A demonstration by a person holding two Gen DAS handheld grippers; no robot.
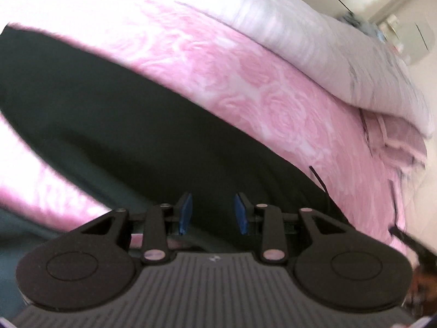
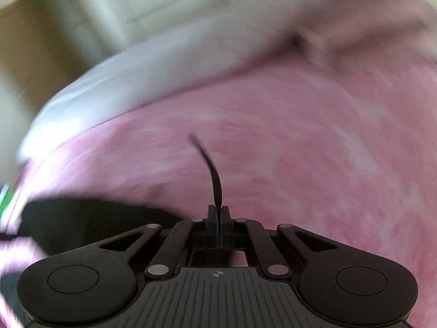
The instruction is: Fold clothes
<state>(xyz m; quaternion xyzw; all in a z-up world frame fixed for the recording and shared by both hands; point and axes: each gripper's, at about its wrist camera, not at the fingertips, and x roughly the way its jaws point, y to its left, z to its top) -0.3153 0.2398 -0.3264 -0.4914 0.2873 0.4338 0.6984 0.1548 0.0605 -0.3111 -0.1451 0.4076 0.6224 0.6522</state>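
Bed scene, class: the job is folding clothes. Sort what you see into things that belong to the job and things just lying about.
Belongs to the job:
dark garment
black strap, pinched in the right gripper
left gripper, open above the garment

Just lying about:
pink rose bedspread
pale quilt
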